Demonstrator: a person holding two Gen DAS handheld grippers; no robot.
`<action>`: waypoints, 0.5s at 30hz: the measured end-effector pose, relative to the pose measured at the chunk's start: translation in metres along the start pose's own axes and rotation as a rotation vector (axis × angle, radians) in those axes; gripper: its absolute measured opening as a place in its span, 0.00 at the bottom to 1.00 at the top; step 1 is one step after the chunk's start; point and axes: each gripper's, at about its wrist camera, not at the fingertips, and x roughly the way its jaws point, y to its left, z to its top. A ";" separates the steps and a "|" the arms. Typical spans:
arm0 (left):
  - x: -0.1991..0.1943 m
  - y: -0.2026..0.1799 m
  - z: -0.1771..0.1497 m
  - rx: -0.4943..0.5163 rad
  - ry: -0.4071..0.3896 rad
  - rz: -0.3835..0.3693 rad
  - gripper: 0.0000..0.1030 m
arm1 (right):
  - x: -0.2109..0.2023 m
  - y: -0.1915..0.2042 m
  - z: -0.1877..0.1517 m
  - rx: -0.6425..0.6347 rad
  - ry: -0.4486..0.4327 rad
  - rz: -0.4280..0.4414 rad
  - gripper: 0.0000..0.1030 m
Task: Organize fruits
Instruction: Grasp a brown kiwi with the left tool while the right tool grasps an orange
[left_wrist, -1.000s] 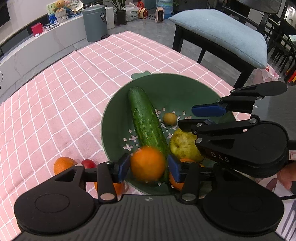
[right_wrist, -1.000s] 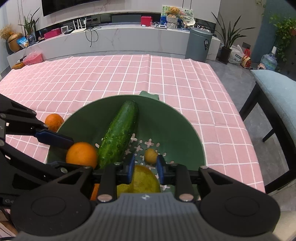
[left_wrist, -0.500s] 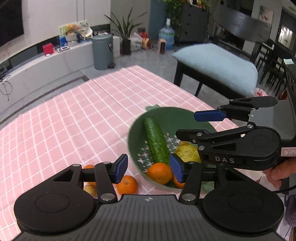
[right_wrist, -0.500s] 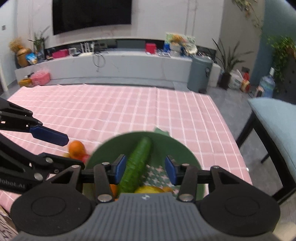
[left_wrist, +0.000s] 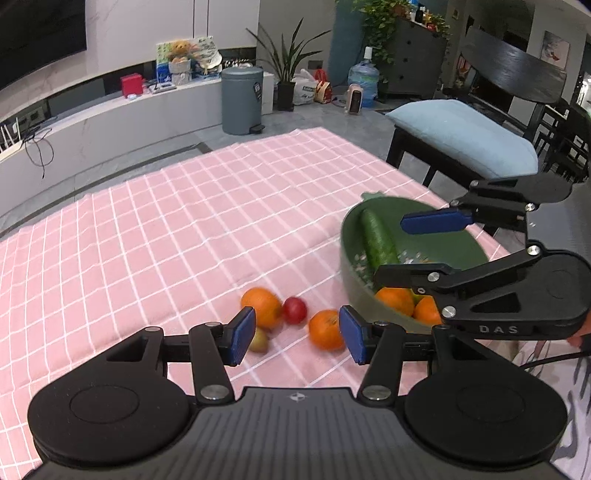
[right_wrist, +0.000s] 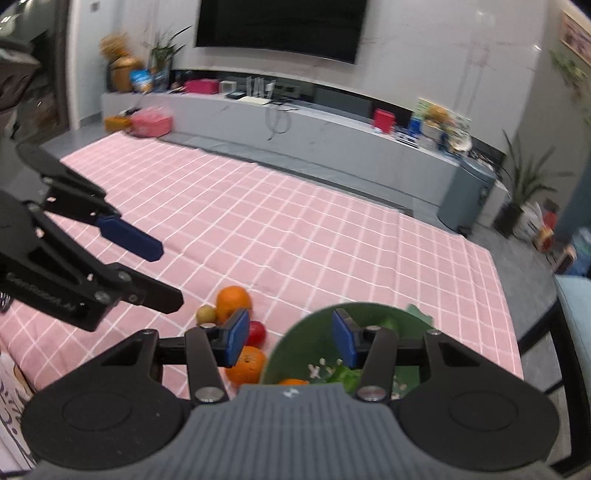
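- Two grippers – left gripper (left_wrist: 296, 334) and right gripper (right_wrist: 289, 336) – have jaws apart, holding nothing.
- Green bowl (left_wrist: 354, 266) sits near the table's right edge, holding a cucumber (left_wrist: 378, 240).
- Oranges (left_wrist: 261, 302) lie beside it.

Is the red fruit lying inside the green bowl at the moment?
No, the red fruit lies on the pink cloth between two oranges, outside the green bowl.

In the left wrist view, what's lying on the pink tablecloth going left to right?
Larger orange → red fruit → smaller orange → green colander holding the cucumber.
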 end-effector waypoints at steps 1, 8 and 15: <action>0.002 0.003 -0.002 -0.002 0.004 0.000 0.60 | 0.002 0.004 0.000 -0.019 0.001 0.008 0.45; 0.020 0.016 -0.017 -0.001 0.037 -0.015 0.60 | 0.024 0.033 0.001 -0.193 0.060 0.049 0.44; 0.043 0.033 -0.031 -0.042 0.065 -0.014 0.59 | 0.052 0.052 -0.009 -0.371 0.136 0.065 0.44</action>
